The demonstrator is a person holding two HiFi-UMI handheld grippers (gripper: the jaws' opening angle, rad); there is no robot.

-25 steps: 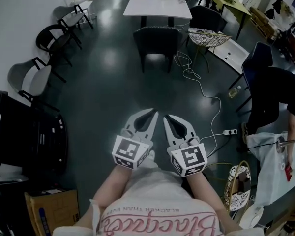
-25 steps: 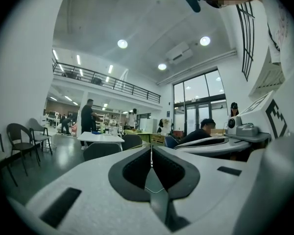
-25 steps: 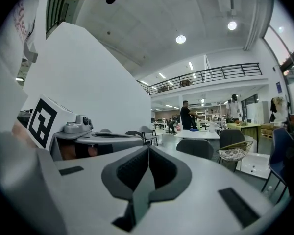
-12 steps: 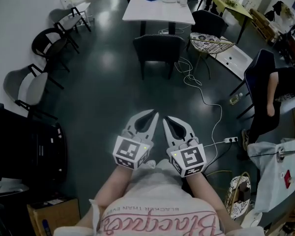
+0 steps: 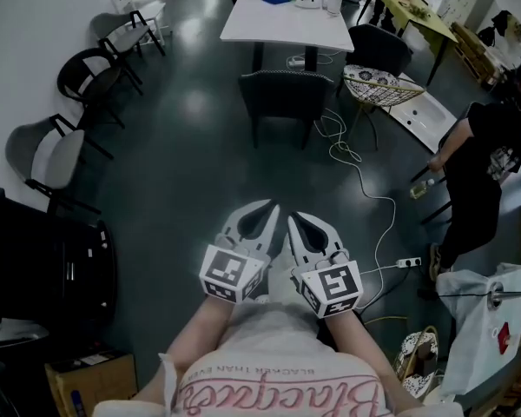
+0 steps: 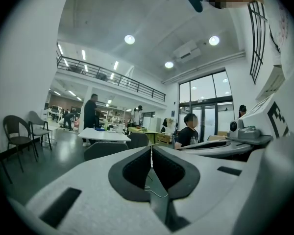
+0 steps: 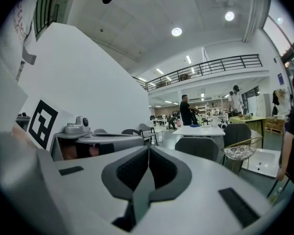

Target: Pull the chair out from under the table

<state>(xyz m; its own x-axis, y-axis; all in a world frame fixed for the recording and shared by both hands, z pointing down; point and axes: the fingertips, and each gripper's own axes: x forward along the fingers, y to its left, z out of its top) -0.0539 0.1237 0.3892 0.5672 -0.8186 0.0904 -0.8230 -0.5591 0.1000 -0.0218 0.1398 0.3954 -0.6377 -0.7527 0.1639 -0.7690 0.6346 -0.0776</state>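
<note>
1. Dark chair (image 5: 285,94) lies straight ahead, well apart from both grippers, backrest facing here, seat tucked at near edge of white worktop (image 5: 286,26).
2. Left gripper (image 5: 272,205) and right gripper (image 5: 293,217) side by side at waist, pointing roughly level, equally near; both fully closed, nothing held.

- The left gripper (image 5: 269,208) is held low in front of the torso and points forward, roughly level. Its jaws are pressed together with nothing between them.
- The right gripper (image 5: 293,219) lies just beside it, its tip angled slightly toward the left one. Its jaws are likewise closed and empty.
- The left marker cube (image 5: 232,273) and the right marker cube (image 5: 333,287) face up toward the head.
- The left forearm (image 5: 194,330) and the right forearm (image 5: 366,344) reach forward from the body, and the hands seem tucked behind the cubes.
</note>
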